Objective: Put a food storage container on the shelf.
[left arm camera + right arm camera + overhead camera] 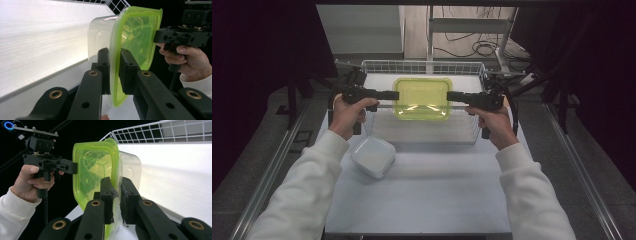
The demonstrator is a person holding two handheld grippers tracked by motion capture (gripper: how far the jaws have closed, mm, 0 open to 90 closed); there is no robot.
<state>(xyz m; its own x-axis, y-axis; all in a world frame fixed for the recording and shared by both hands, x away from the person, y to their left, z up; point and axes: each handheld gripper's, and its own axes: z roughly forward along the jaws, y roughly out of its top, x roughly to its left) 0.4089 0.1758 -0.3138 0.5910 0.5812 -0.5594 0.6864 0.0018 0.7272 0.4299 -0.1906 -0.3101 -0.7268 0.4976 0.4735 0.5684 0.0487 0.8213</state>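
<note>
- i hold the container (422, 98), a clear tub under a yellow-green lid, between my two hands over the wire basket (377, 65); its long axis runs side to side, from one gripper to the other.
- the left gripper (395, 95) has its jaws pinching the lid's rim at the left short end; in the left gripper view the lid edge (113, 75) sits squeezed between the two pads.
- the right gripper (449, 96) pinches the opposite rim the same way, jaws pressed on the lid edge (115, 195), so neither hand is nearer; the load is shared evenly.
- the tub hangs level and, as far as i can judge, clear of the basket floor; the basket's wire walls ring it on all sides, and they are what i must clear or stay within on any move.
- a white square lid or dish (373, 156) lies on the worktop (432, 195) in front of the basket's left corner, well apart from the container and out of the way unless i bring it toward me.
</note>
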